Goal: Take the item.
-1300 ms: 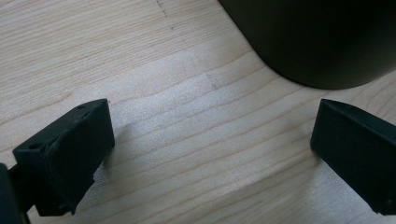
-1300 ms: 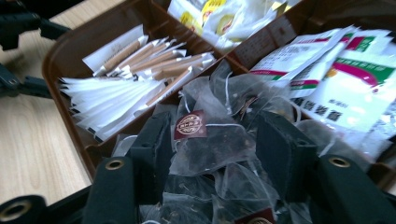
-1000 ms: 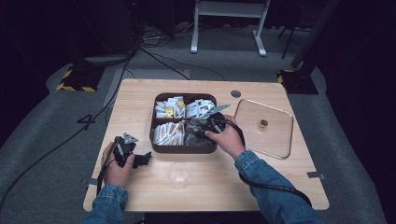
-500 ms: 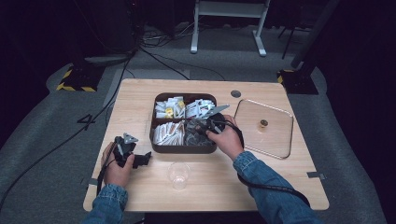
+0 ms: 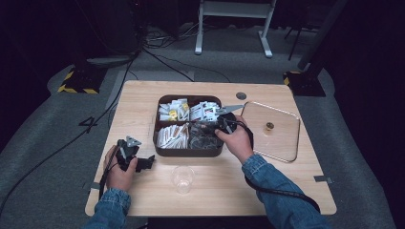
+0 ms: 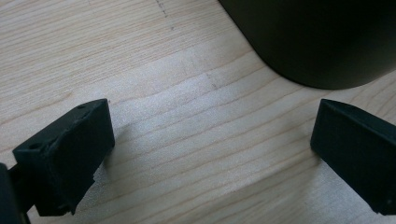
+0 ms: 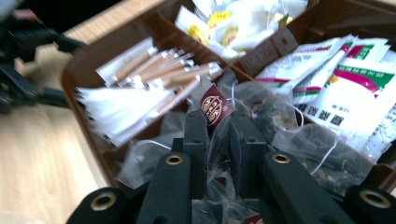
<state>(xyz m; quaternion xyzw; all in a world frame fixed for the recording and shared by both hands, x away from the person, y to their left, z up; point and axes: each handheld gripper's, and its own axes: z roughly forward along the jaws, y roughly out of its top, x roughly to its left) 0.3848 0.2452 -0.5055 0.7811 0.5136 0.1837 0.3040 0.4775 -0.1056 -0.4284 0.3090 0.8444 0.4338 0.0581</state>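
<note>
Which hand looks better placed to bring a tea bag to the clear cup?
The right. Its tool is already shut on a clear tea bag with a dark red tag in the brown divided tray. The left tool rests open on the wooden table, holding nothing.

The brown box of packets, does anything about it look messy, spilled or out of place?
Nothing has spilled out of the box. The long packets lie fanned and askew rather than stacked. The lid lies off to the side on the table. The right gripper pinches a clear tea bag.
</note>
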